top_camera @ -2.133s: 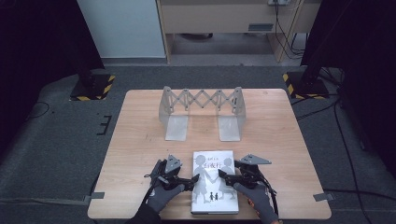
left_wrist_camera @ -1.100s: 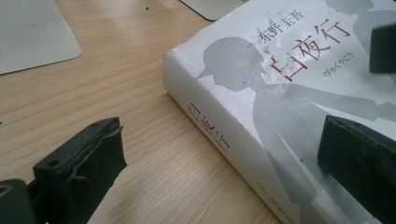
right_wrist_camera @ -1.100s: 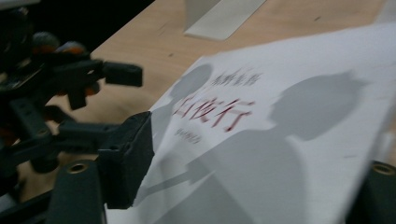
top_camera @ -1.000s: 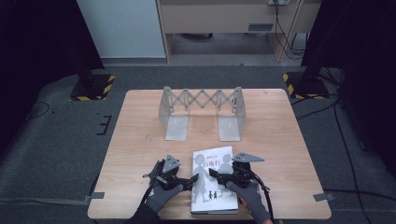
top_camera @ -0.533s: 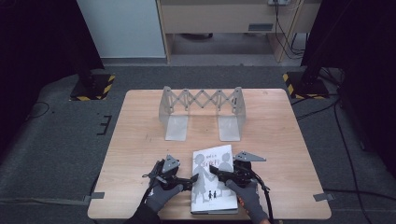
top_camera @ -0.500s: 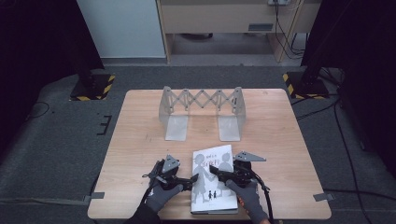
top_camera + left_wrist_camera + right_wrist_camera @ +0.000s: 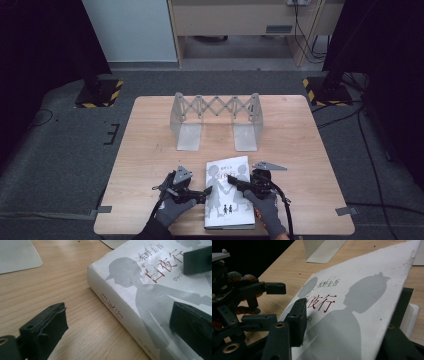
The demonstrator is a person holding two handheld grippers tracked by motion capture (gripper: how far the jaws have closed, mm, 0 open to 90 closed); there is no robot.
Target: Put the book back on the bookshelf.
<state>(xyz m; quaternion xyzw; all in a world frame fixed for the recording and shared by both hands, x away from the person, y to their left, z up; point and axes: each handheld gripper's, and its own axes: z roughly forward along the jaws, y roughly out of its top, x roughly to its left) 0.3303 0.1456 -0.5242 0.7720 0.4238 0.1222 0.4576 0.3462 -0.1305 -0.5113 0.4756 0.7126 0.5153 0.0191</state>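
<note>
Two grippers work the book [image 7: 228,192]: right gripper [image 7: 240,184] pinches its front cover, barely lifted; left gripper [image 7: 201,192] sits spread at the spine; opening has hardly begun

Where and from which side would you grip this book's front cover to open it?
Grip the cover at its free long edge, coming from the book's right. The spine faces left, and that edge already stands raised off the pages.
</note>
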